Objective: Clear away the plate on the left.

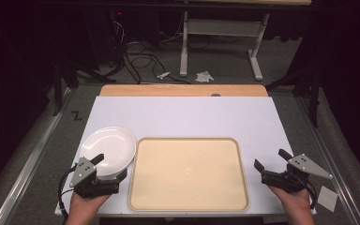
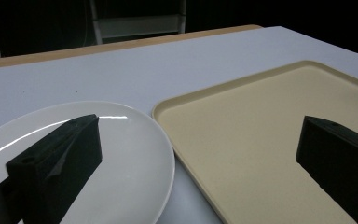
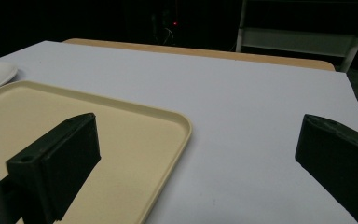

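At the near left of the white counter (image 1: 187, 115) a white plate (image 1: 110, 147) lies flat, its right edge just beside, perhaps touching, the left rim of a wide beige tray (image 1: 187, 174) that sits bare at the near middle. The left tongs (image 1: 110, 165) hover over the plate's near edge, jaws spread wide and holding nothing. The right tongs (image 1: 269, 161) sit near the tray's right rim, equally wide and empty. The plate looks like glazed ceramic: stiff, smooth, likely slippery and breakable, so a firm pinch across its raised rim seems best. The tray appears light, rigid plastic; its upturned lip offers the natural hold, probably one side for each tongs.
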Demonstrator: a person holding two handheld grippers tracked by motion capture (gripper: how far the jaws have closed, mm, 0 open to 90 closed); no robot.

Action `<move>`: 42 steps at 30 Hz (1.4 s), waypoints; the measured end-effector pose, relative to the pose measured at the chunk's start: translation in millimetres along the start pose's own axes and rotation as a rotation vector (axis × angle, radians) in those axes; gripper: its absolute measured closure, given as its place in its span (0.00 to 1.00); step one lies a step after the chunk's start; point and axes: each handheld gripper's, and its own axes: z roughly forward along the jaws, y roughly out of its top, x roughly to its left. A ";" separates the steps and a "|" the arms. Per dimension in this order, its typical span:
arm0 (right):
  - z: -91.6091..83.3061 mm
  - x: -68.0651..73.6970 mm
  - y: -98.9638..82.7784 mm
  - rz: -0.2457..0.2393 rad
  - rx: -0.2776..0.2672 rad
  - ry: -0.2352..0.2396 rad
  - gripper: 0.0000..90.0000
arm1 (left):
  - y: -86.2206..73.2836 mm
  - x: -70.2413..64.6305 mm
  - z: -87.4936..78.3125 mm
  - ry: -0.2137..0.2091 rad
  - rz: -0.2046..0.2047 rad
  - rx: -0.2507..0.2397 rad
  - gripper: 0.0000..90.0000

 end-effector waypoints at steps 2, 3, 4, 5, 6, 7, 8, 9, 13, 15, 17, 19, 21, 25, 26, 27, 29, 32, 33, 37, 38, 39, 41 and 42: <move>-0.3 -0.5 0.0 -0.002 -0.002 0.001 0.01 | -0.7 -0.7 -0.2 -0.003 0.007 0.004 0.01; -0.3 -0.5 0.0 -0.002 -0.002 0.001 0.01 | -0.7 -0.7 -0.2 -0.003 0.007 0.004 0.01; -0.5 0.1 0.2 0.001 0.000 0.002 0.01 | -0.8 -0.6 -0.2 -0.002 0.006 0.012 0.01; -0.5 0.4 0.2 0.000 0.001 0.000 0.01 | -1.1 -0.3 -0.2 0.002 0.001 0.013 0.01; -0.2 0.6 0.2 -0.002 0.001 0.003 0.01 | -0.9 0.1 -0.4 0.002 0.004 0.013 0.01; 0.0 0.7 0.2 -0.002 0.002 0.005 0.01 | -0.7 0.4 -0.4 0.004 0.003 0.009 0.01; 0.3 0.9 0.3 -0.004 0.002 0.006 0.01 | -0.1 0.9 -0.6 0.006 0.001 0.007 0.01; 0.3 0.9 0.3 -0.004 0.002 0.006 0.01 | -0.1 0.9 -0.6 0.006 0.001 0.007 0.01; 1.0 0.6 0.2 -0.006 0.004 0.008 0.01 | 3.3 5.9 -1.4 0.021 0.005 -0.008 0.01; 1.1 0.5 0.1 -0.007 0.004 0.006 0.01 | 4.2 7.7 -1.7 0.026 0.010 -0.011 0.01; 1.2 0.7 -0.1 -0.003 0.007 0.005 0.01 | 6.4 12.0 -2.5 0.040 0.028 -0.012 0.01; 1.8 0.2 -0.2 -0.009 0.008 0.010 0.01 | 10.1 16.7 -4.3 0.057 0.043 -0.025 0.01; 2.6 0.4 -0.3 -0.006 0.009 0.009 0.01 | 14.5 22.1 -7.1 0.069 0.036 -0.038 0.01; 3.1 0.3 -0.4 -0.006 0.012 0.011 0.01 | 20.2 33.5 -11.9 0.101 0.045 -0.055 0.02; 3.2 0.0 -0.4 -0.005 0.012 0.013 0.01 | 21.0 36.3 -12.5 0.110 0.043 -0.056 0.02; 3.2 -0.2 -0.4 -0.006 0.011 0.014 0.01 | 21.7 42.2 -12.7 0.124 0.043 -0.054 0.02; 3.2 -0.5 -0.3 -0.007 0.011 0.015 0.01 | 21.4 45.0 -12.4 0.131 0.041 -0.055 0.03; 3.2 -0.9 -0.3 -0.002 0.010 0.019 0.01 | 20.8 51.5 -11.5 0.140 0.026 -0.042 0.05; 3.4 -1.1 -0.4 0.000 0.011 0.021 0.01 | 20.7 52.7 -11.2 0.140 0.016 -0.040 0.05; 4.9 -1.7 -0.7 0.013 0.016 0.025 0.01 | 25.1 49.5 -9.4 0.108 -0.078 -0.047 0.09; 5.9 -0.5 -0.3 0.020 0.026 0.028 0.01 | 24.8 45.1 -6.0 0.101 -0.052 -0.047 0.10; 5.9 -0.5 -0.3 0.020 0.026 0.028 0.01 | 24.8 45.1 -6.0 0.101 -0.052 -0.047 0.10; 8.2 0.9 2.9 0.016 0.034 0.036 0.01 | 26.3 40.8 0.3 0.089 -0.015 -0.033 0.10; 12.9 2.2 8.2 -0.008 0.067 0.039 0.01 | 28.7 39.4 7.1 0.095 0.034 -0.016 0.10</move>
